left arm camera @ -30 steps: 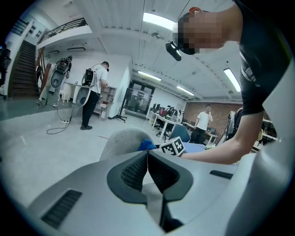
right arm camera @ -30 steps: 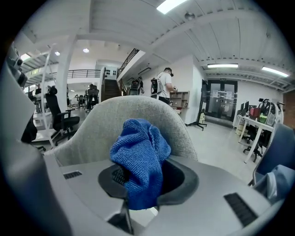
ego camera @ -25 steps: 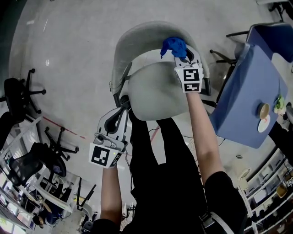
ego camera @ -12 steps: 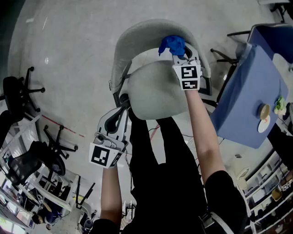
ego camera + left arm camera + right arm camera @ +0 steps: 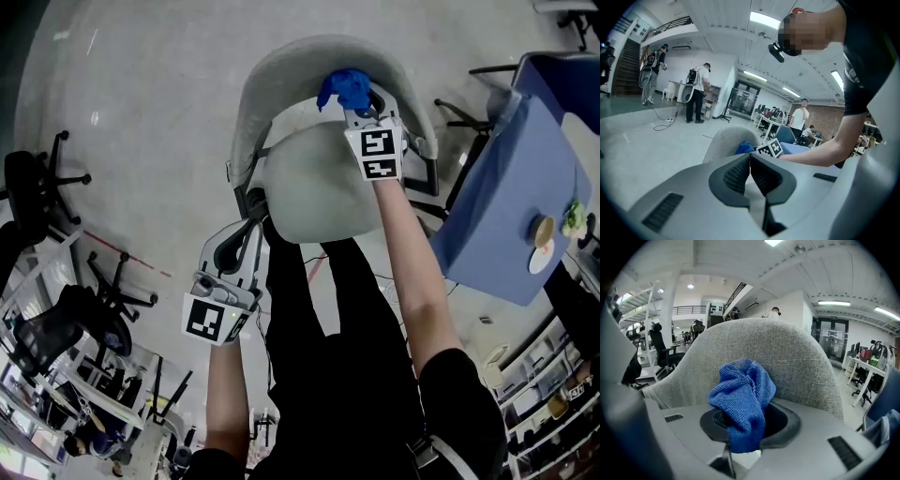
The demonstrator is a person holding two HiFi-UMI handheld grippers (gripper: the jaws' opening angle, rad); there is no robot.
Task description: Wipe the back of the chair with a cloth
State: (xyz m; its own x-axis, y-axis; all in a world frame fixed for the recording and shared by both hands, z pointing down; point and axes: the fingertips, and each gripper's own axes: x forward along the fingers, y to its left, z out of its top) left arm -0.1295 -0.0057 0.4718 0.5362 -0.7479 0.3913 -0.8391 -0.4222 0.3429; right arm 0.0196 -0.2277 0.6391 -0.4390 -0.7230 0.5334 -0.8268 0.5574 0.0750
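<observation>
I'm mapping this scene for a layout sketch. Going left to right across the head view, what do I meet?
Black office chair → left gripper → blue cloth → blue table. The grey chair and right gripper overlap the cloth, so they are left out.

the head view looks steeply down from above the person, taking in the whole chair (image 5: 319,187) and the floor (image 5: 141,94) around it. the camera on the left tongs (image 5: 750,157) sits low at the chair's near left and faces up and across, catching the chair back (image 5: 723,140), the blue cloth (image 5: 744,148) and the marker cube (image 5: 769,148) of the right tongs (image 5: 359,108) farther off. the right tongs' camera is very close, facing the grey back head-on, with the cloth in its middle. all three views share back and cloth.
</observation>
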